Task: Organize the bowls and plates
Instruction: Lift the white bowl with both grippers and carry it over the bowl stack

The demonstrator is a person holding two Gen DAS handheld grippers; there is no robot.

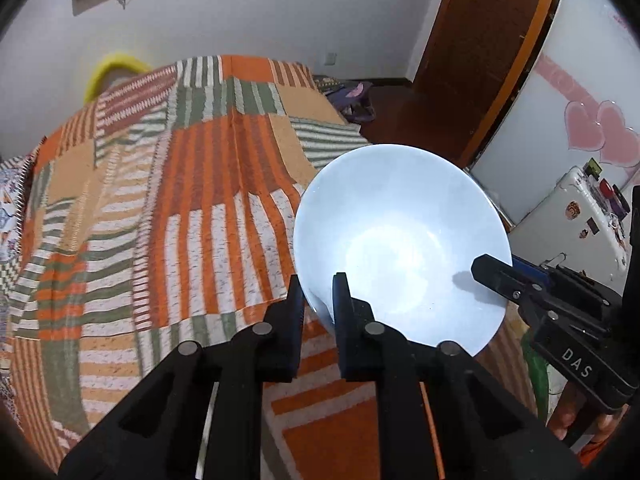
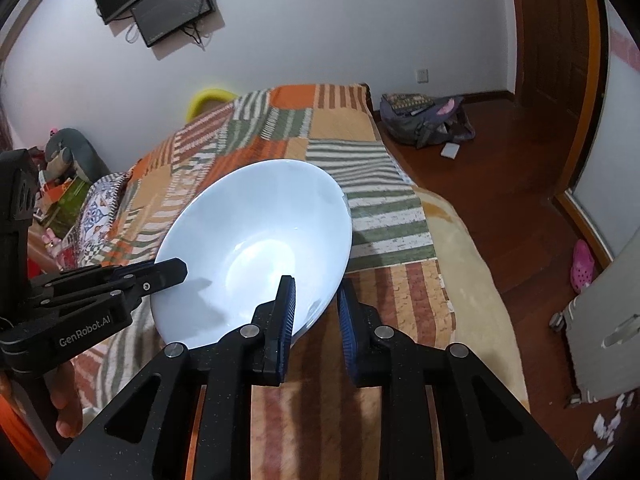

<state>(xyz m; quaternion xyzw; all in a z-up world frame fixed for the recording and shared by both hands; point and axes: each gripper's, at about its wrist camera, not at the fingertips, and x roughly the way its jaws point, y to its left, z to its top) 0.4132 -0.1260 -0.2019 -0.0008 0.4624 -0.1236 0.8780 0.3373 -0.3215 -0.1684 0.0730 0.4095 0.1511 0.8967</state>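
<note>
Bowl (image 1: 400, 240), white and with nothing in it, hangs tilted over the striped bedspread (image 1: 160, 220); I have my left claw (image 1: 318, 300) pinching its near rim and my right claw (image 2: 316, 300) pinching the opposite rim.

You have a plain white bowl (image 1: 400, 240) over a blanket (image 1: 180, 200) patchworked in orange, green and cream stripes. At 10 o'clock sits a yellow ring (image 2: 208, 98); at 3 o'clock, a pink shoe (image 2: 582, 266) on dark brown floor (image 2: 500, 160).
</note>
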